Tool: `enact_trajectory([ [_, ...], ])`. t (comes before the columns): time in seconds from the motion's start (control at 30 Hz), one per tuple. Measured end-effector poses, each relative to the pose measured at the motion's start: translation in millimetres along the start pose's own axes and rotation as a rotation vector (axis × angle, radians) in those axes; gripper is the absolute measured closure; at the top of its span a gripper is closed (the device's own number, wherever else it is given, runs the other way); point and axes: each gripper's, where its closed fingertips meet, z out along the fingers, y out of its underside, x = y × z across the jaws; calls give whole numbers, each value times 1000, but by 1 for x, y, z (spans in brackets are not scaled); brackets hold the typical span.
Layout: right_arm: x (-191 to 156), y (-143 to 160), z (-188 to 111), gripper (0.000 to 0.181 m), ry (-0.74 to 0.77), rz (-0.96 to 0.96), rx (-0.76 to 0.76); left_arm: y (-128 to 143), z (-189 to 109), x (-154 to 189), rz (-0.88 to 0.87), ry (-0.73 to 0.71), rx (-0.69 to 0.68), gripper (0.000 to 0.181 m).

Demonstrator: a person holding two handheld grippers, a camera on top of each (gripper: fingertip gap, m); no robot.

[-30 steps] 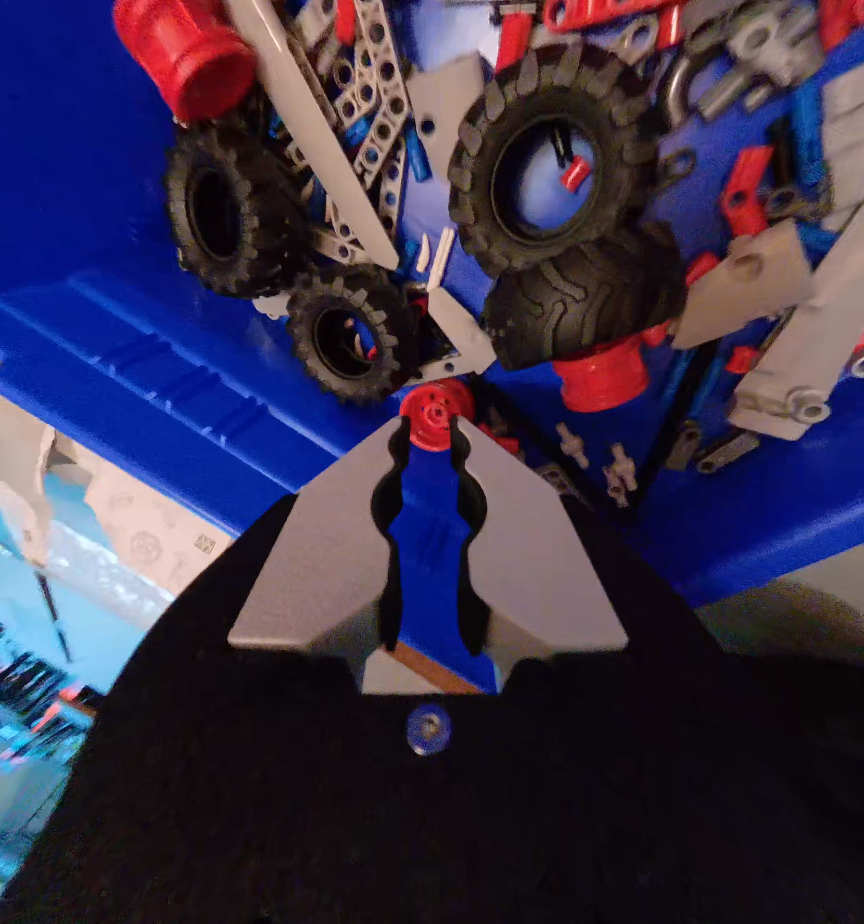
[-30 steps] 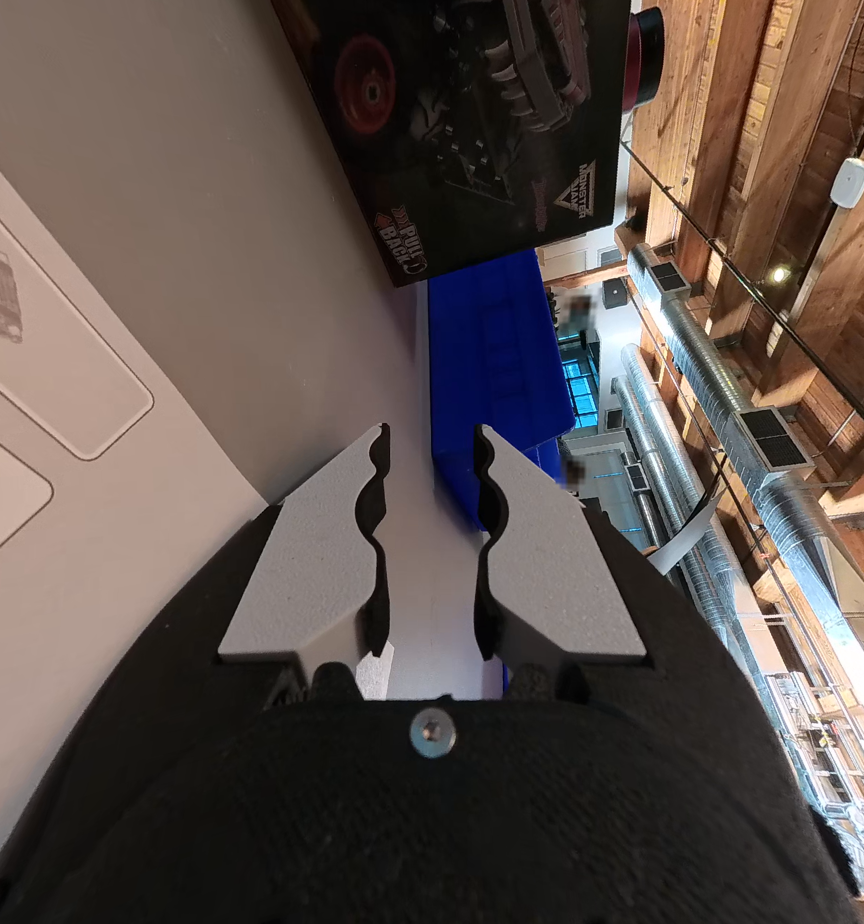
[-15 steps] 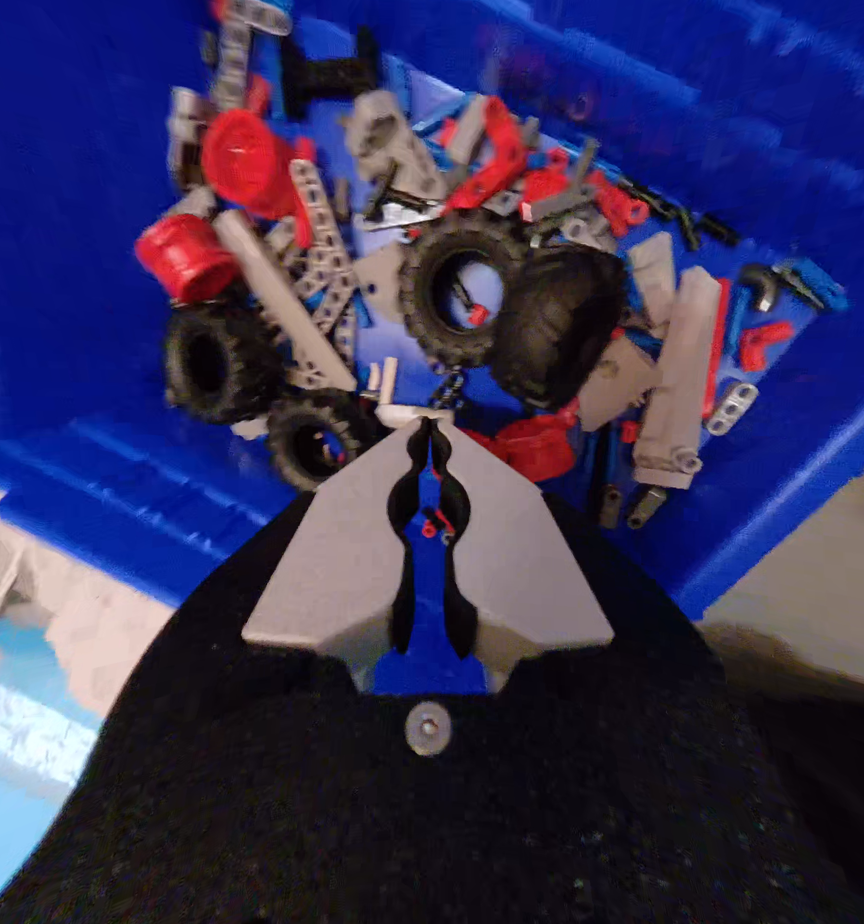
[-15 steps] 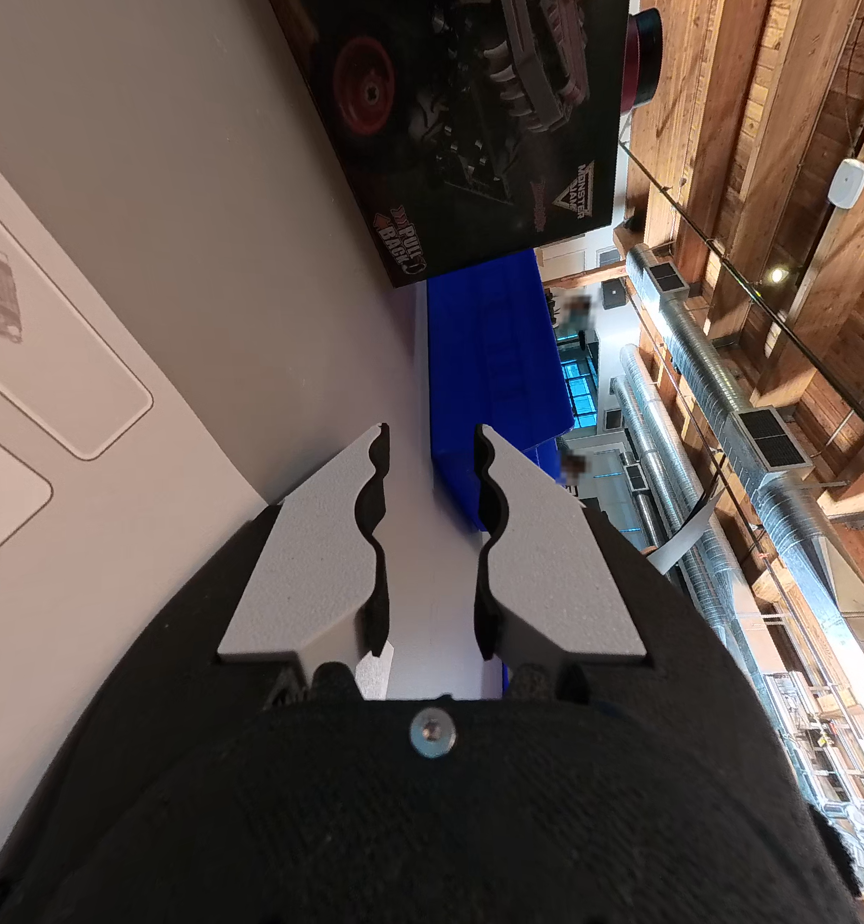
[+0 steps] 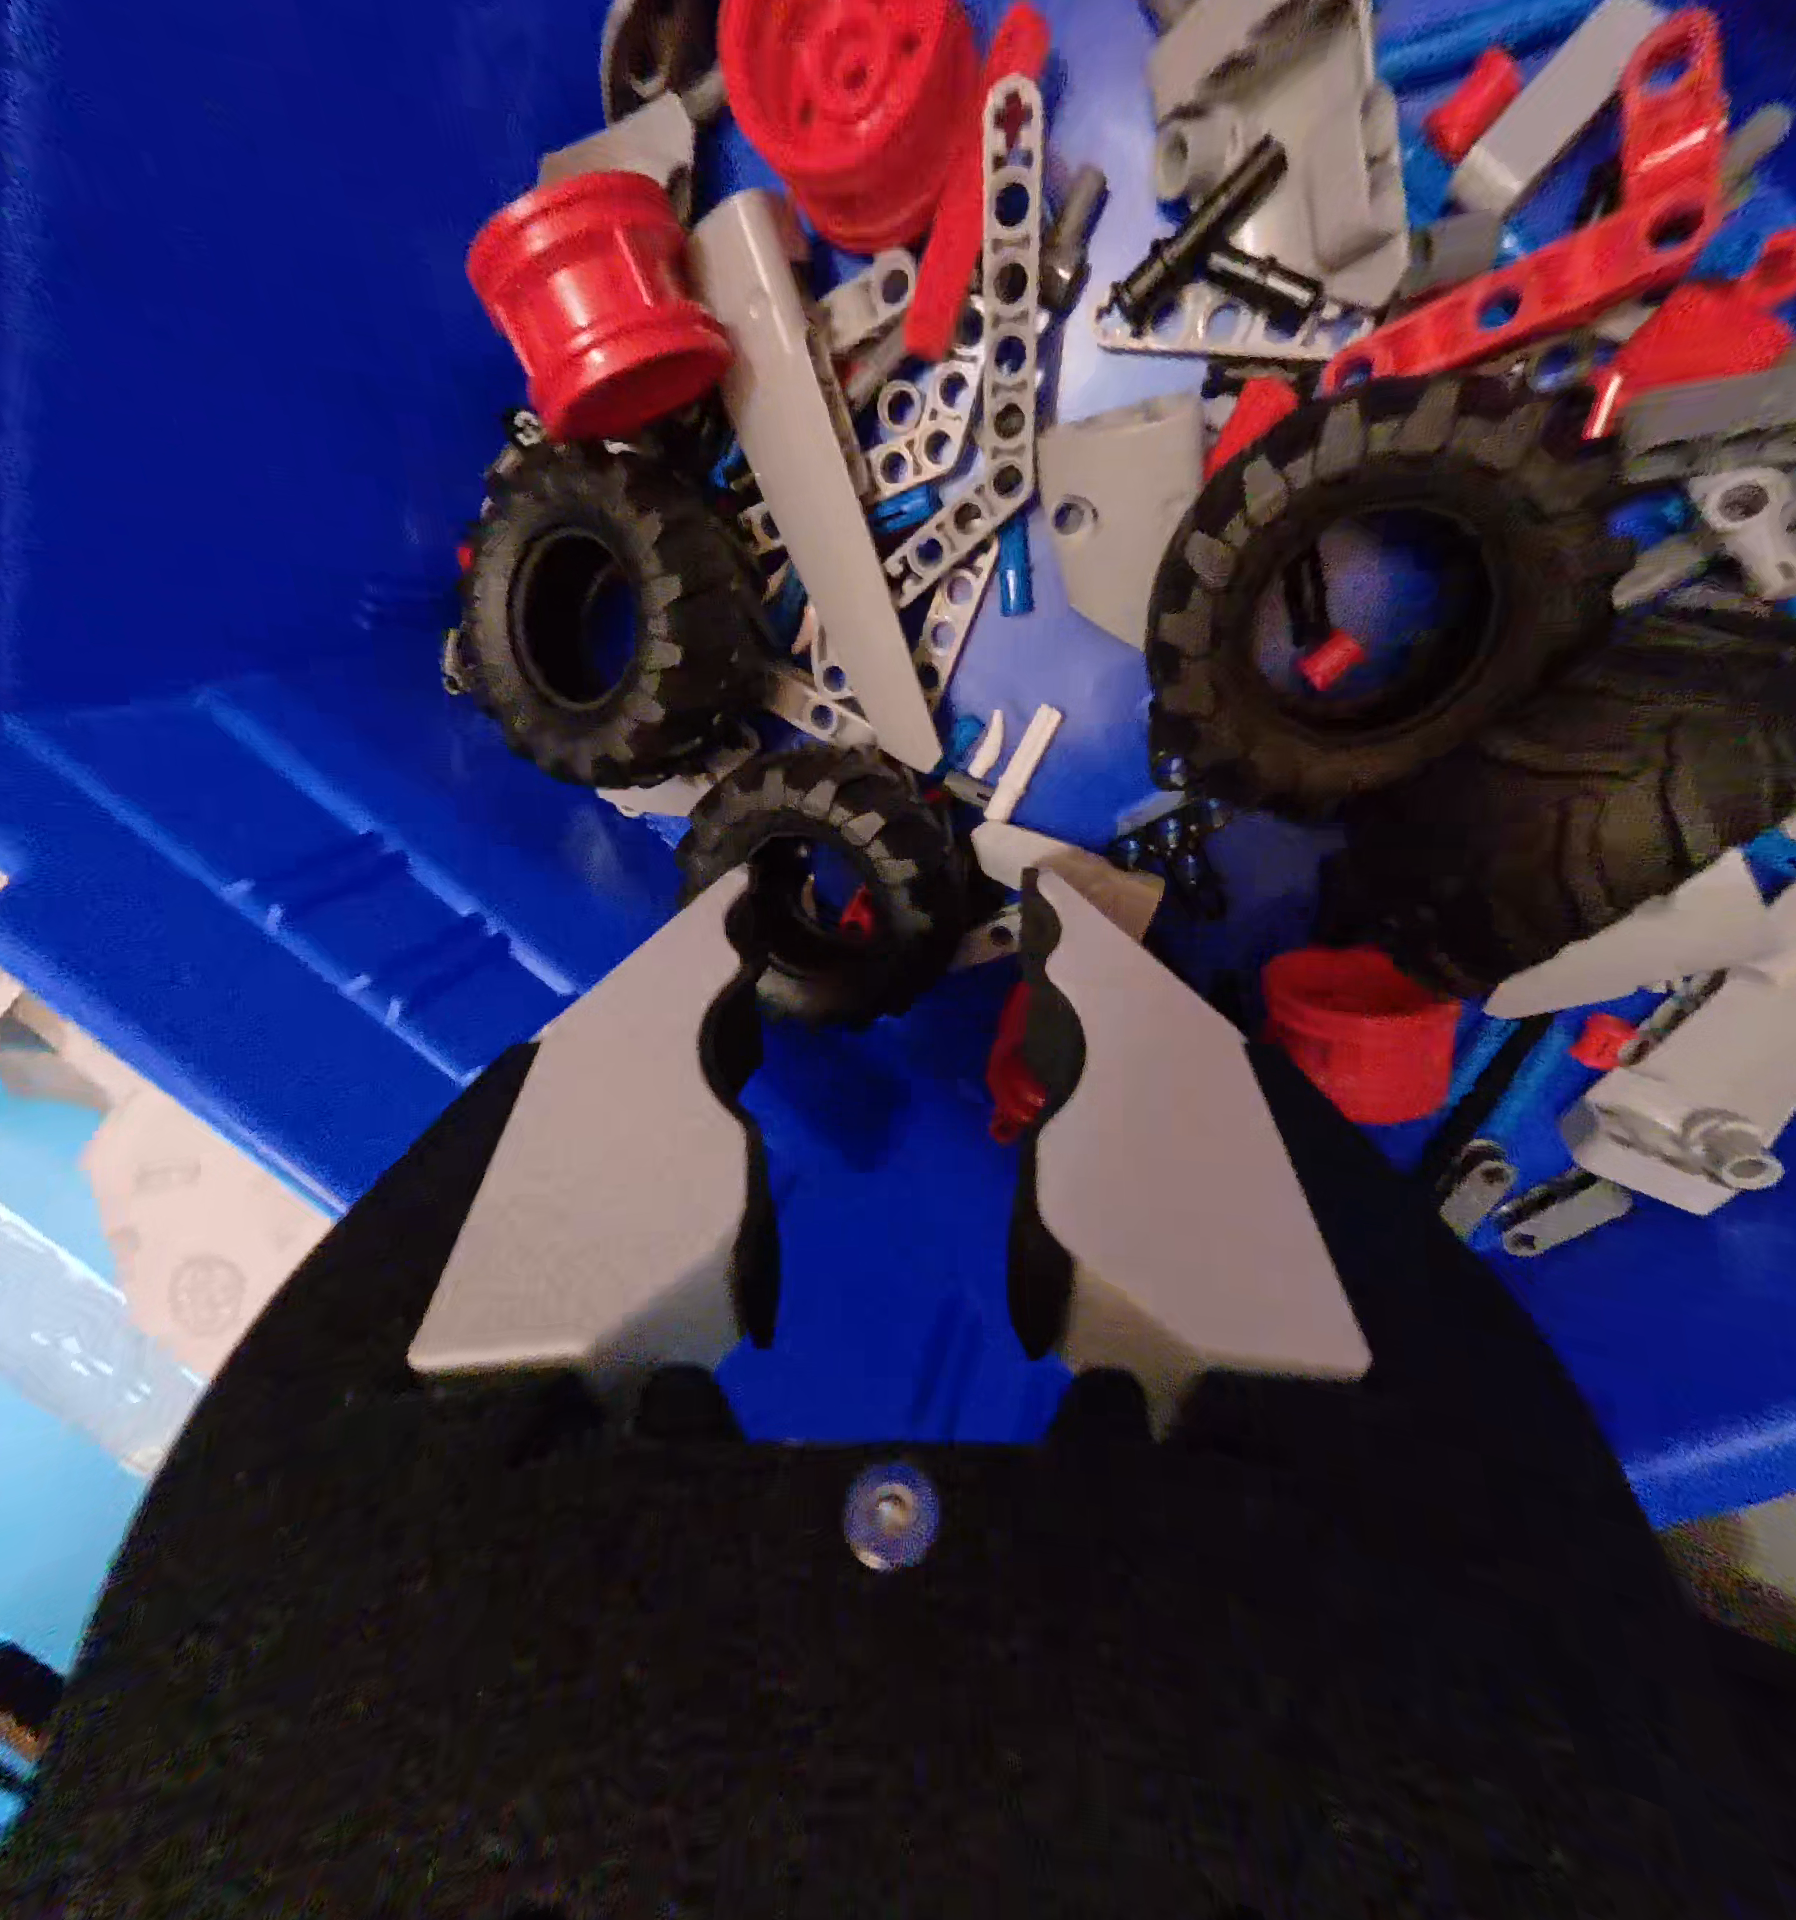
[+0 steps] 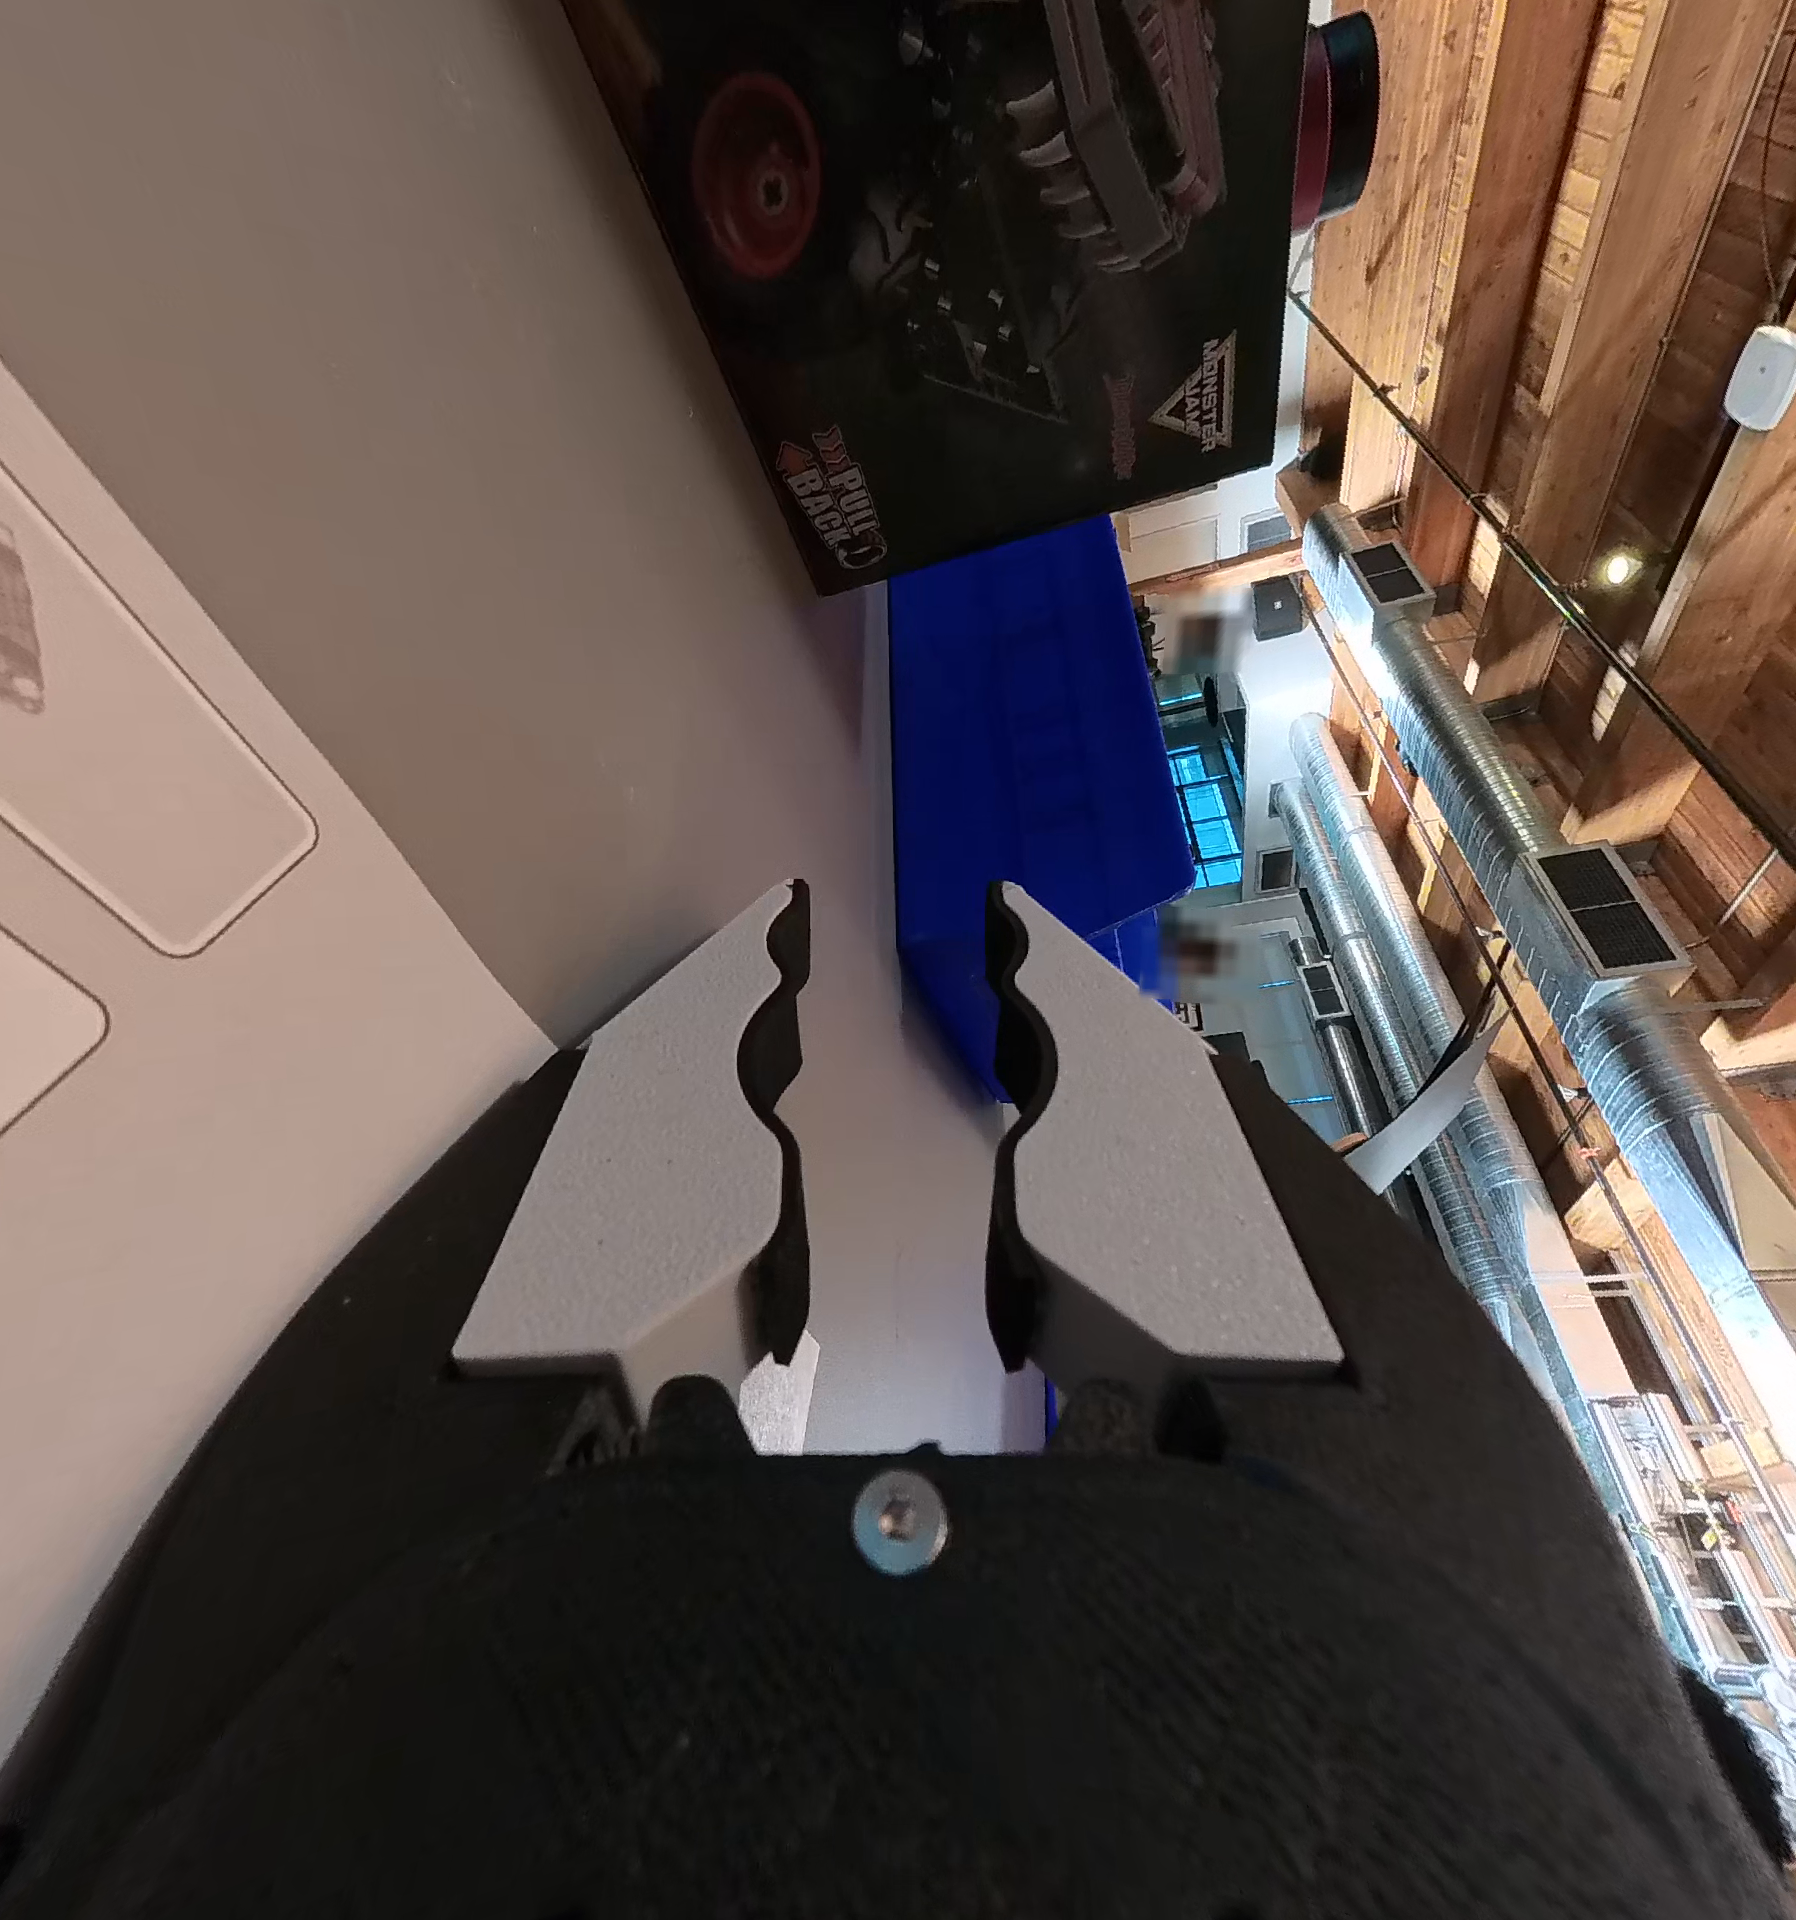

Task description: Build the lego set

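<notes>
In the left wrist view a blue bin [image 5: 198, 914] holds loose lego parts: black tyres, red wheel hubs, grey beams and panels. My left gripper [image 5: 883, 883] is open wide and low inside the bin. A small black tyre [image 5: 821, 894] lies between its fingertips, against the left finger, with a gap to the right one. A small red piece [image 5: 1013, 1049] sits by the right finger's inner edge. A large tyre [image 5: 1372, 613] lies to the right. My right gripper [image 6: 896, 894] is open and empty above the pale table.
In the right wrist view the blue bin [image 6: 1029, 779] stands ahead, with the dark lego box [image 6: 977, 260] beyond it and an instruction booklet [image 6: 94, 727] on the left. In the bin, a red hub [image 5: 593, 301] and a mid-sized tyre [image 5: 582, 634] lie left of the pile.
My left gripper, shut half a second ago and farther from the parts, has opened wide and moved in close around the small tyre. The right gripper has not moved.
</notes>
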Motion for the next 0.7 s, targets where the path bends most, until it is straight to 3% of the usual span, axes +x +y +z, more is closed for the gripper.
enact_trajectory([
  [0.03,0,0,0,150,0,-1,0,1,4,0,25,-14,-22,140],
  [0.07,0,0,0,150,0,0,0,2,7,-3,40,-36,-39,156],
  [0.17,0,0,0,150,0,0,1,4,7,3,44,-1,-50,165],
  [0.33,0,0,0,151,-2,2,1,-10,-27,56,99,347,145,166],
  [0.47,0,0,0,152,-3,2,1,12,-50,86,189,569,171,167],
  [0.53,0,0,0,151,-3,3,1,20,-54,84,219,547,180,166],
  [0.63,0,0,0,151,-3,3,0,14,-65,60,114,433,249,166],
  [0.7,0,0,0,151,-3,2,0,26,-75,56,63,427,232,166],
])
